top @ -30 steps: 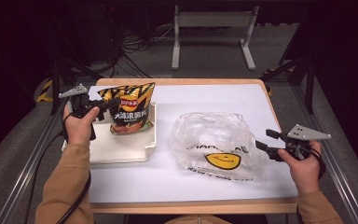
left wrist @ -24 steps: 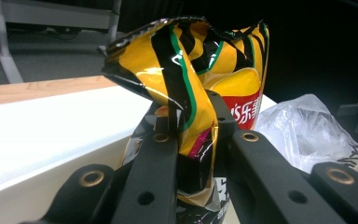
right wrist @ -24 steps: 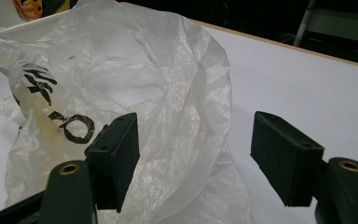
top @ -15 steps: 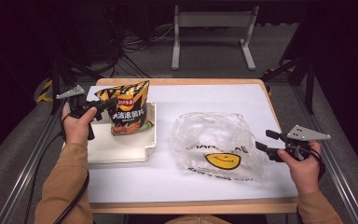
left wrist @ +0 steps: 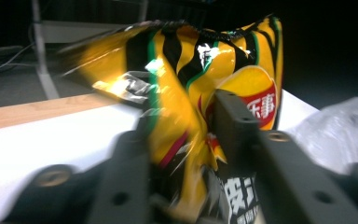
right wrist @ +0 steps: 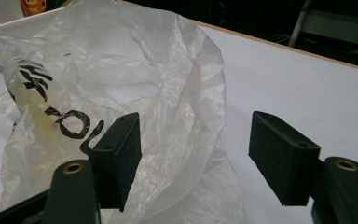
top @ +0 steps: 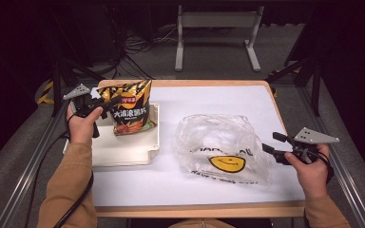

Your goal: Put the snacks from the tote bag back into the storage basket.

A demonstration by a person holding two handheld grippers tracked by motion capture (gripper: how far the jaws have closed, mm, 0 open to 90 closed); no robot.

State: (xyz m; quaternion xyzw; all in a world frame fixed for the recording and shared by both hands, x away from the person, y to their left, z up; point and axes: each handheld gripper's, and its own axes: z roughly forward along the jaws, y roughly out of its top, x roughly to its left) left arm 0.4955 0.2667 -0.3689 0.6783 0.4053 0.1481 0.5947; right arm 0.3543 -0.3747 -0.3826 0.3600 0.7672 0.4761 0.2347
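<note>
Item 1: chip bag point(top: 130, 107), yellow and black with a red logo. It stands upright in the white tray point(top: 123, 152) at about 10 o'clock on the table point(top: 218, 95).

Item 2: your left gripper point(top: 105, 103), at the bag's 9 o'clock. Its jaws have just been opening, and the bag's crumpled edge sits between them. In the left gripper view the bag point(left wrist: 200, 93) looks blurred, so I cannot tell whether the pads are pressing on the foil or only brushing it.

Item 3: clear plastic bag point(top: 221, 145) printed with a yellow smiley face. It lies crumpled on the white sheet at about 4 o'clock from the tray and apart from it.

Item 4: your right gripper point(top: 272, 142), at the plastic bag's 3 o'clock. Its jaws stand apart with nothing clamped. In the right gripper view point(right wrist: 193, 154) the film of the plastic bag point(right wrist: 121, 79) lies under and beside one jaw, and the other jaw is over bare sheet.
</note>
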